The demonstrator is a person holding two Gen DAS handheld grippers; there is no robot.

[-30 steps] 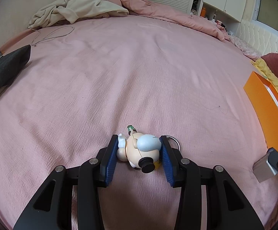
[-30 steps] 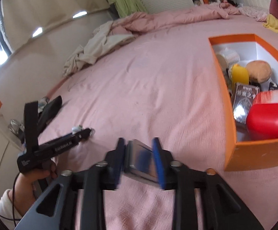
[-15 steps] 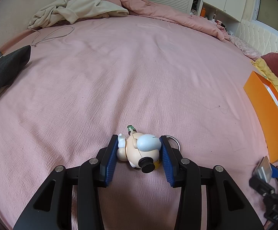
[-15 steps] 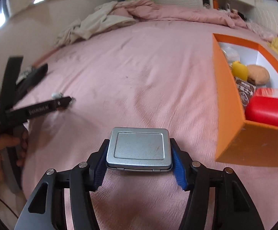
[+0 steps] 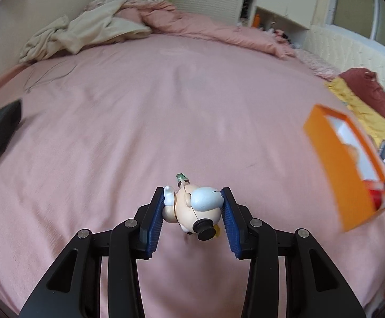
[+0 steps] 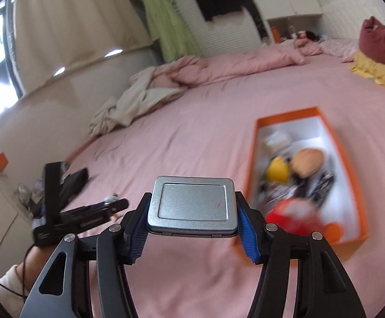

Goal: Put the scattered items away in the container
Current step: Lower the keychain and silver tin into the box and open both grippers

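Orange box [image 6: 351, 169], part-filled on the pink bed [image 5: 166, 106]: silver tin [image 6: 192, 206], newly clamped and lifted in right gripper [image 6: 192, 234], and toy figurine [image 5: 192, 206], now raised in left gripper [image 5: 192, 214], both ready for carrying over.

Both tongs [image 5: 192, 212] [image 6: 192, 228] clamped, raised

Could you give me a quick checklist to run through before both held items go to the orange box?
1. Left gripper clamps the small figurine: ok.
2. Right gripper clamps the metal tin at its sides: ok.
3. Tin held level: ok.
4. Orange box open on top: ok.
5. Free space in the box for both: cannot tell, contents blurred.
6. Pink bedspread between grippers and box unobstructed: ok.
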